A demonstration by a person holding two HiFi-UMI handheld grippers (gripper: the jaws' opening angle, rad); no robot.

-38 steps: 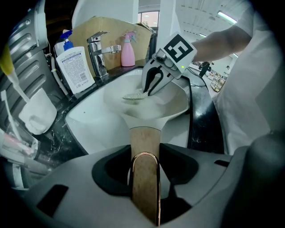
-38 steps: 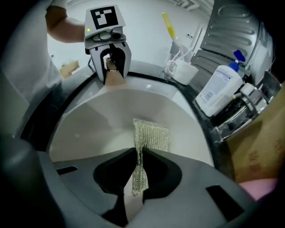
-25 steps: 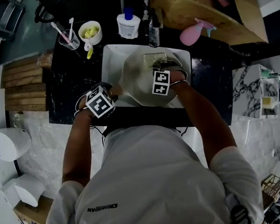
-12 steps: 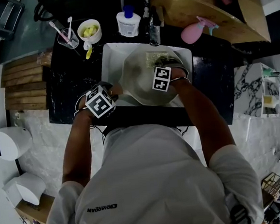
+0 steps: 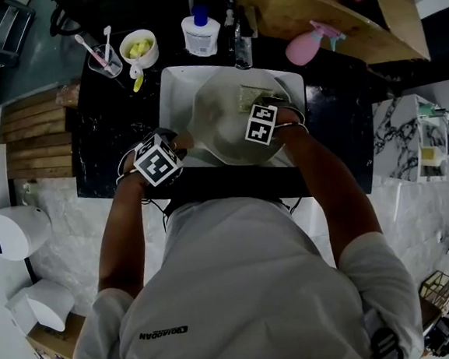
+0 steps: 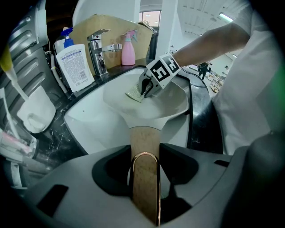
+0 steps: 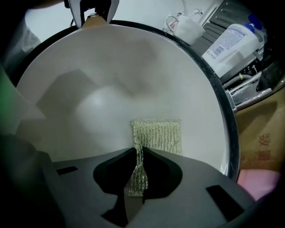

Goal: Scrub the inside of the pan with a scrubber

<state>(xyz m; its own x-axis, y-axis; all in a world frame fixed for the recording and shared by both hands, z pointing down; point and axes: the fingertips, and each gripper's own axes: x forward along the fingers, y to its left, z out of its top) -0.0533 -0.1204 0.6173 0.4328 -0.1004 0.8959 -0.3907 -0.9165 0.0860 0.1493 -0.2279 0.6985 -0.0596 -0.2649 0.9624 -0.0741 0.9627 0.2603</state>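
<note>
Right gripper (image 7: 137,178): jaws clenched on the scrubber (image 7: 156,133), a pale green mesh pad. A pinched fold of the pad sits between the jaws. The rest spreads flat just beyond the tips and slightly to their right, lying against the white inside of the pan (image 7: 111,89). The pan wall curves up ahead of and to both sides of this gripper.

Left gripper (image 6: 144,169): jaws closed on the pan's wooden handle (image 6: 144,147), which runs straight out between them. The pan bowl (image 6: 164,100) lies directly ahead of the tips, tilted inside the white sink (image 6: 93,124). The right gripper (image 6: 144,91) and scrubber (image 6: 135,93) are seen at the far side of the bowl from here.

Head view: the left gripper (image 5: 176,144) is at the pan's near-left edge. The right gripper (image 5: 253,102) is over the pan (image 5: 220,124), with the scrubber (image 5: 247,96) at its tips.

Surroundings, from the left gripper: a faucet (image 6: 98,49) and a pink spray bottle (image 6: 128,44) stand beyond the pan; a white pump bottle (image 6: 75,62) stands ahead to the left.
</note>
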